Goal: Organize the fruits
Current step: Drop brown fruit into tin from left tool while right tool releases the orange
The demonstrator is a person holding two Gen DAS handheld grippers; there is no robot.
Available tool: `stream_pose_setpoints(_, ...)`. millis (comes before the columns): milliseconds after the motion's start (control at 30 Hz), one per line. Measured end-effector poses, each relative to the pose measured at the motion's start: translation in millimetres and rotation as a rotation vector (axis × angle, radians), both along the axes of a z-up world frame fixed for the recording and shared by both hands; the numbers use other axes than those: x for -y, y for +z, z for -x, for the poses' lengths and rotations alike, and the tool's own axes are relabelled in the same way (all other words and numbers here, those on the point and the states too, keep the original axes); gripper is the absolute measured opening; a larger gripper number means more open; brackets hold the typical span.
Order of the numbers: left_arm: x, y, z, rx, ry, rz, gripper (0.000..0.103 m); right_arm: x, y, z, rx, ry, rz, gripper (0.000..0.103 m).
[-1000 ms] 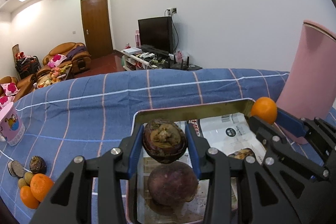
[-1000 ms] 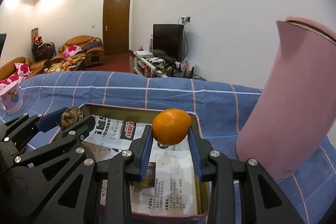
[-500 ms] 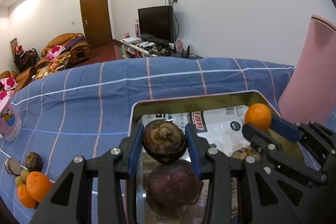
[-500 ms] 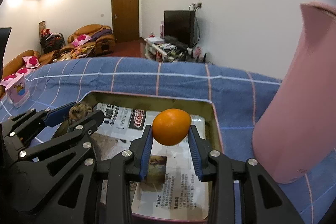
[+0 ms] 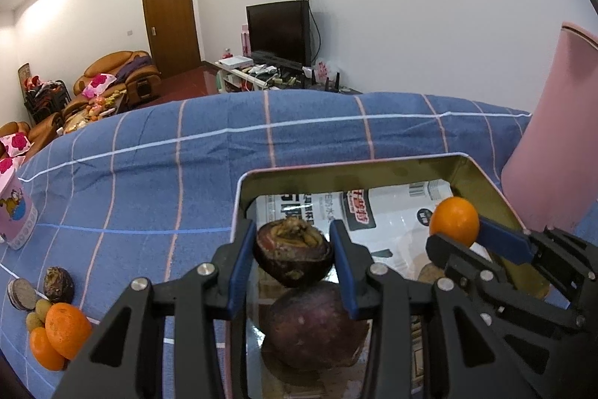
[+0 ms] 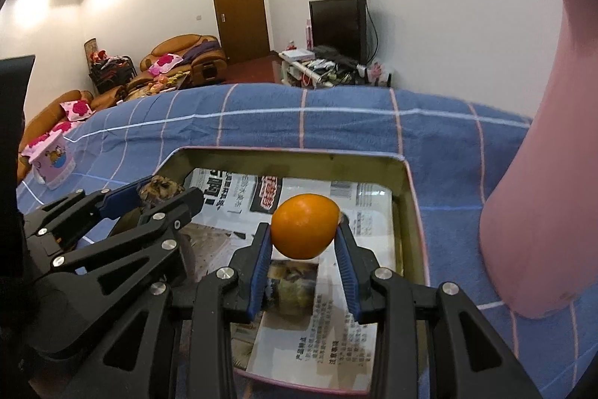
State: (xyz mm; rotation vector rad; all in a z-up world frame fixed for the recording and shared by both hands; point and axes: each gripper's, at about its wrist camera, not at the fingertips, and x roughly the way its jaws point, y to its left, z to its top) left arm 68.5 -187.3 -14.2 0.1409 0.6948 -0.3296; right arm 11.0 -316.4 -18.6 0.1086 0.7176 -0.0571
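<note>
Both grippers have dropped lower over the tin tray (image 5: 482,174) since a second ago, more of its newspaper lining (image 6: 329,197) now showing. Left gripper (image 5: 294,255) is clamped on a dark purple mangosteen (image 5: 293,257), held just above a second mangosteen (image 5: 310,328) lying in the tray's near-left part. Right gripper (image 6: 303,234) is clamped on a small orange (image 6: 304,225), hanging over the right half of the tray, not touching the paper. Pink jug (image 6: 549,174) stands just beside the tray's right wall. Leftover fruit pile (image 5: 56,324) sits on the blue checked cloth (image 5: 149,174), well apart to the left.

Handling guess: mangosteen looks old with a stiff dry rind, light, grips fine across its widest part. Orange is smooth, round, slightly soft, likely to roll when let go, so take it across the middle with modest squeeze and release low on the paper. Dropping the held mangosteen onto the one below may send it rolling
</note>
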Motion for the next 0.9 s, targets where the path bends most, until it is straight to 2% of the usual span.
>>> stream_pose_setpoints(133, 0, 0, -1, 0.000, -0.003, 0.005, 0.042, 2, 3, 5, 0.033, -0.004, -0.020, 0.037)
stream_pose_setpoints(267, -2, 0, 0, -0.001, -0.003, 0.004, 0.042, 3, 15, 21, 0.127, -0.011, -0.047, 0.037)
stream_pose_setpoints(400, -2, 1, 0, 0.005, 0.002, -0.001, 0.043, 4, 27, 36, 0.216, -0.064, -0.032, 0.037)
stream_pose_setpoints(467, -3, 2, 4, 0.026, 0.011, -0.005, 0.048, 5, 31, 40, 0.246, -0.110, 0.001, 0.040)
stream_pose_setpoints(500, -2, 4, 8, 0.041, -0.002, 0.001, 0.056, 5, 33, 41, 0.259, -0.130, 0.013, 0.045)
stream_pose_setpoints(600, 1, 8, 22, 0.109, 0.000, -0.021, 0.098, 10, 40, 51, 0.324, -0.186, 0.024, 0.060)
stream_pose_setpoints(633, 1, 10, 25, 0.136, 0.005, -0.026, 0.102, 12, 43, 54, 0.343, -0.200, 0.027, 0.061)
stream_pose_setpoints(767, 2, 15, 38, 0.205, -0.006, -0.038, 0.103, 13, 53, 69, 0.429, -0.286, 0.079, 0.083)
stream_pose_setpoints(900, -2, 17, 40, 0.216, 0.020, -0.038, 0.103, 11, 52, 71, 0.435, -0.325, 0.127, 0.083)
